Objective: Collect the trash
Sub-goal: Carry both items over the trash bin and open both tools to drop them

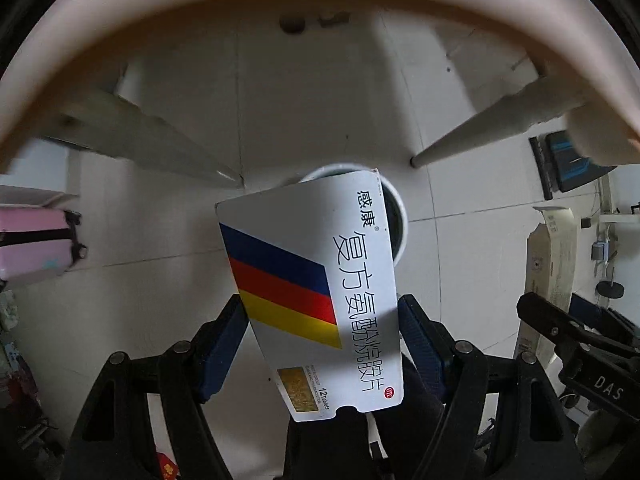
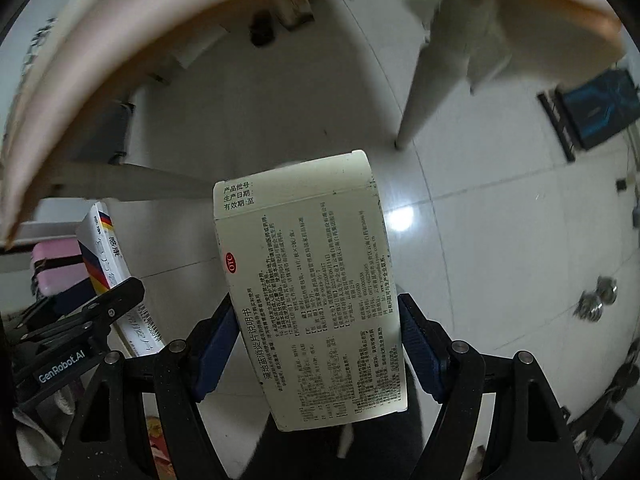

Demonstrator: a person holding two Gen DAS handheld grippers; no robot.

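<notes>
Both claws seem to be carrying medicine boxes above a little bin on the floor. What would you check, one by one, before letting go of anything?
1. Left gripper holds the striped box firmly between its jaws: ok.
2. Right gripper holds the pale printed box firmly: ok.
3. Striped box lined up with the white bin: looks ok in the left wrist view, since the box overlaps the bin's opening, though height above it cannot be told.
4. Pale box over the bin: cannot tell, as the bin does not show in the right wrist view.
5. Room left in the bin: cannot tell, its inside is dark and mostly hidden.
6. Table leg out of the drop path: ok.
</notes>
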